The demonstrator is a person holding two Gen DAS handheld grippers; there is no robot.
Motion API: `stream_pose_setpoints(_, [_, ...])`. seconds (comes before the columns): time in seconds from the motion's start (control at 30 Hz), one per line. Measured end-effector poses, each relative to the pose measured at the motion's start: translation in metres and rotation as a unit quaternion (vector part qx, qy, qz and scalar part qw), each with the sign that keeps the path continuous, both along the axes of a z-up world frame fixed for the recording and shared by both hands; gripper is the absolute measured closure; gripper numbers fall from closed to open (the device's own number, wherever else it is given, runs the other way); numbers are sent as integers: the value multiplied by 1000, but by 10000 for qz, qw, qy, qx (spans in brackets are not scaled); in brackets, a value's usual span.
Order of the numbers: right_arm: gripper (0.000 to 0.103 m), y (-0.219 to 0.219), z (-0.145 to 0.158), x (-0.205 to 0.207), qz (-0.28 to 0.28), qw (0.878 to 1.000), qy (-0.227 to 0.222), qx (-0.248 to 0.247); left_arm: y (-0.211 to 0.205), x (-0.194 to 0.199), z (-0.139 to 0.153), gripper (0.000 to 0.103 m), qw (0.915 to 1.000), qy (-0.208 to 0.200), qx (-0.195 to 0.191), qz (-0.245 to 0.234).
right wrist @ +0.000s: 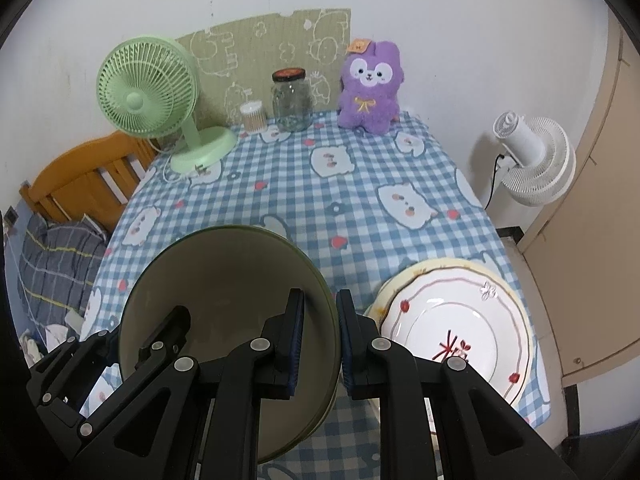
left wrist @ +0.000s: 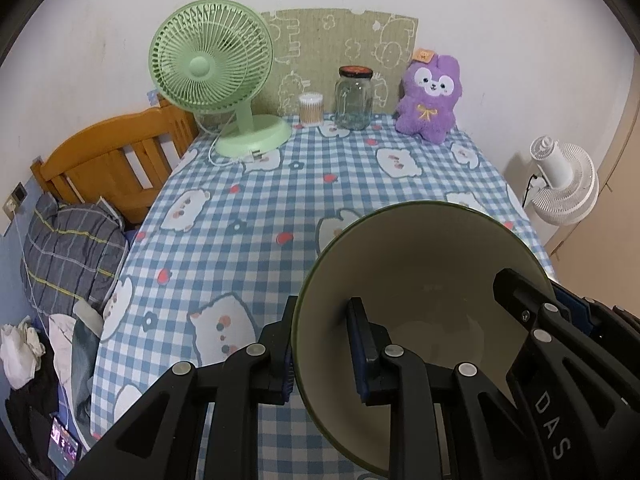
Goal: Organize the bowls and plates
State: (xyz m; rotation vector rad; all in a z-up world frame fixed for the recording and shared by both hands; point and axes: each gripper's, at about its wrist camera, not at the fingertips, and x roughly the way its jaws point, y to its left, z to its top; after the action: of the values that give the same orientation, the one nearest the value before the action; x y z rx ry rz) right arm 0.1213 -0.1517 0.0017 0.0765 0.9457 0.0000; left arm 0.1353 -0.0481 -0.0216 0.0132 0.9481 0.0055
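A wide green bowl (left wrist: 420,260) with a pale inside is held tilted over the near part of the checked table, between both grippers. My left gripper (left wrist: 324,344) is shut on its left rim, one pad inside and one outside. My right gripper (right wrist: 320,332) is shut on the right rim of the bowl (right wrist: 224,272) in the same way. Each gripper also shows in the other view: the right gripper (left wrist: 548,300) and the left gripper (right wrist: 128,340). A white plate with red marks (right wrist: 452,332) lies on a cream plate (right wrist: 390,284) at the table's near right.
At the back of the blue checked tablecloth (right wrist: 340,184) stand a green desk fan (right wrist: 148,92), a cotton swab tub (right wrist: 253,116), a glass jar (right wrist: 291,100) and a purple plush (right wrist: 370,88). A wooden bed frame (left wrist: 112,156) is left, a white fan (right wrist: 532,160) right.
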Motion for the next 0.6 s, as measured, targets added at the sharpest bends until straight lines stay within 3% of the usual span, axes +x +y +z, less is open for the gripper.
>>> stream_pose_setpoints(0.6, [83,6,-43,5,92,9986,523,-18,3,2,-42,82,9981,604,7,76])
